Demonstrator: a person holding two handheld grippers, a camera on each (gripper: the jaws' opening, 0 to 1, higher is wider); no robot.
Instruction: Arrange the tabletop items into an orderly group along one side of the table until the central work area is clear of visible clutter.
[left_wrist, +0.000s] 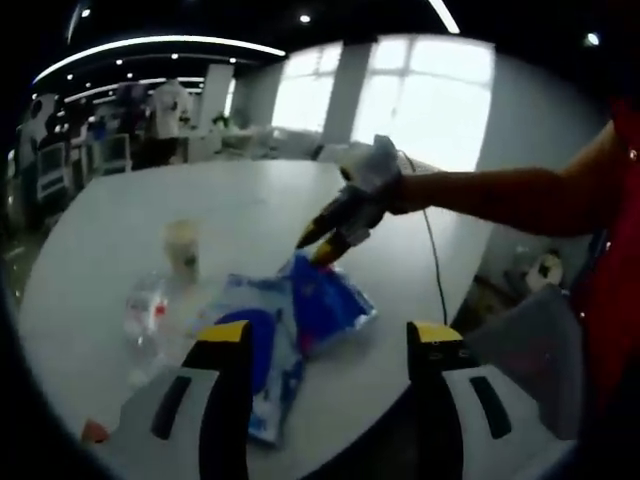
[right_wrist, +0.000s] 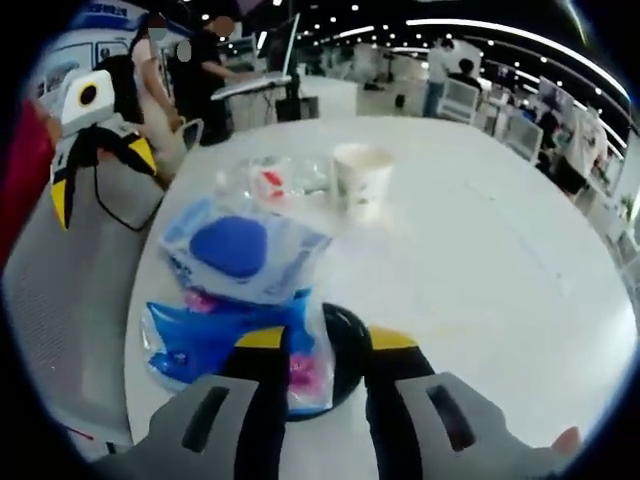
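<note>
On the round white table (left_wrist: 110, 200) lie a blue packet (left_wrist: 325, 295) and a white packet with a blue oval (left_wrist: 255, 345). My right gripper (left_wrist: 313, 246), reaching in on a person's arm, is shut on the blue packet's raised top edge. My left gripper (left_wrist: 332, 338) hovers open over the near table edge, just short of the packets. In the right gripper view the blue packet (right_wrist: 200, 345) runs between my right gripper's (right_wrist: 327, 345) narrow jaws, over a black round thing (right_wrist: 345, 345). The white packet (right_wrist: 235, 250) lies beyond it. My left gripper (right_wrist: 100, 180) stands open at the upper left.
A paper cup (left_wrist: 182, 245) (right_wrist: 360, 178) and a clear plastic bottle (left_wrist: 148, 310) (right_wrist: 275, 180) stand past the packets. A grey chair (right_wrist: 70, 290) (left_wrist: 520, 340) sits at the table's near side. People work at desks (right_wrist: 250, 85) behind. The table's far half (right_wrist: 480, 280) is bare.
</note>
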